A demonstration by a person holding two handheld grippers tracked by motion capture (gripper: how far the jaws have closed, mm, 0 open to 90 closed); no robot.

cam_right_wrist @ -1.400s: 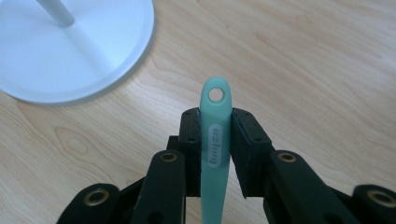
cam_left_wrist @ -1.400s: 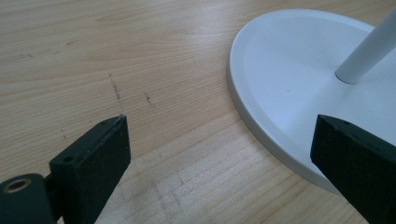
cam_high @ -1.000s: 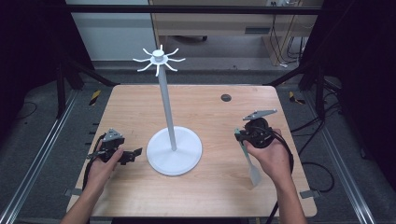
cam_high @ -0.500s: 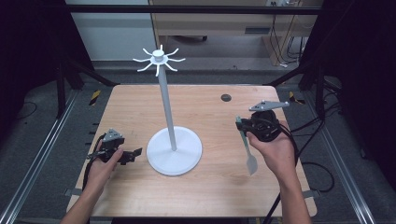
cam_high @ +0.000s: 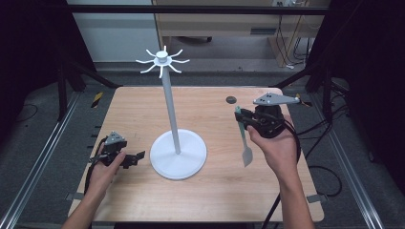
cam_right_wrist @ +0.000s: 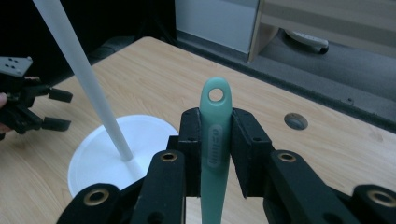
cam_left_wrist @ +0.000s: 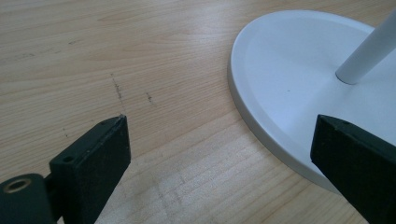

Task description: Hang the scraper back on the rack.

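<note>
1. On the wooden table (cam_high: 143, 102), centre: white rack (cam_high: 177, 152), with a wide round base, a thin upright pole and a ring of short curved hooks (cam_high: 162, 61) at the top. Likely bottom-heavy and stable, but the pole looks slender, so side load near the top could rock it.
2. Right gripper (cam_high: 241, 119), over the table's right half, near the far edge: jaws clamped on the handle of a pale green spatula (cam_high: 244, 143). In the high view the blade hangs down and toward the person, clear of the table.
3. Left gripper (cam_high: 138, 156), low at the table's left, just beside the rack base: jaws spread wide, holding nothing.
4. Spatula: slim, mint green, flat blade. Probably light, handle stiff, blade likely flexible. Smooth plastic or silicone, so it could pivot in the pads.
5. Hang hole (cam_right_wrist: 215, 94) sits just above the jaws in the right gripper view. Present hold just below it looks right: it leaves the hole free for a hook.
6. Small dark round hole (cam_high: 231, 99) in the tabletop, far right.
</note>
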